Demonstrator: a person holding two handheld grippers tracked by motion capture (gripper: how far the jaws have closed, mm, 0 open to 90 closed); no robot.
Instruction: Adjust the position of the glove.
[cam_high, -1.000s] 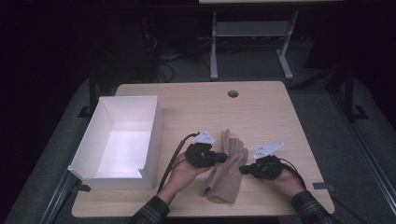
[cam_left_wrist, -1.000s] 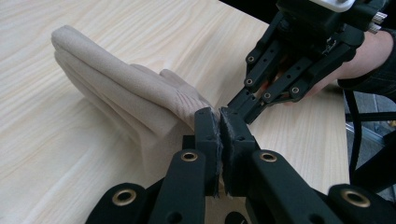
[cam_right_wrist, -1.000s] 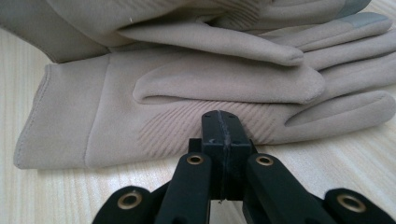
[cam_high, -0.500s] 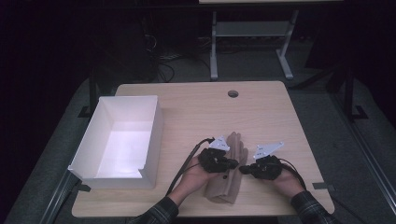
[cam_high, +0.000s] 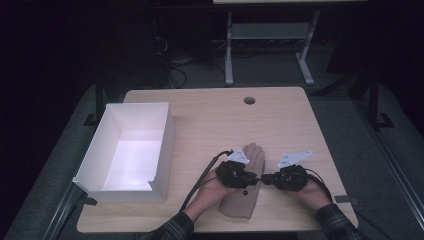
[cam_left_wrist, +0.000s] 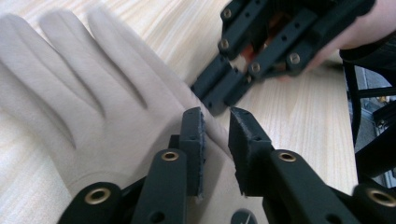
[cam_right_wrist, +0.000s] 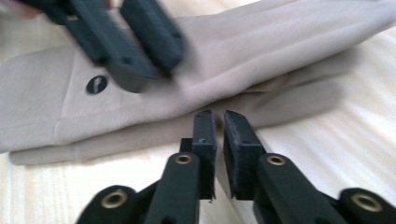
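Observation:
A beige glove (cam_high: 239, 202) lies flat near the table's front edge, fingers pointing away; in the right gripper view (cam_right_wrist: 261, 51) a second beige layer shows under it. My left gripper (cam_high: 256, 180) hovers over the glove's palm (cam_left_wrist: 70, 93). Its jaws (cam_left_wrist: 215, 116) have just been opening and stand a little apart with nothing pinched between them. My right gripper (cam_high: 265, 179) faces it from the right at the glove's edge. Its jaws (cam_right_wrist: 215, 114) have also just been opening to a narrow slit, with no cloth in it. The two grippers' tips nearly meet.
A white open box (cam_high: 100, 160) stands on the left of the wooden table (cam_high: 210, 120). A round cable hole (cam_high: 249, 100) sits near the far edge. Cables trail from both grippers toward the person's forearms at the front.
My left hand has slid right from the glove's left edge to over its palm, close to the right gripper. The right hand has stayed put.

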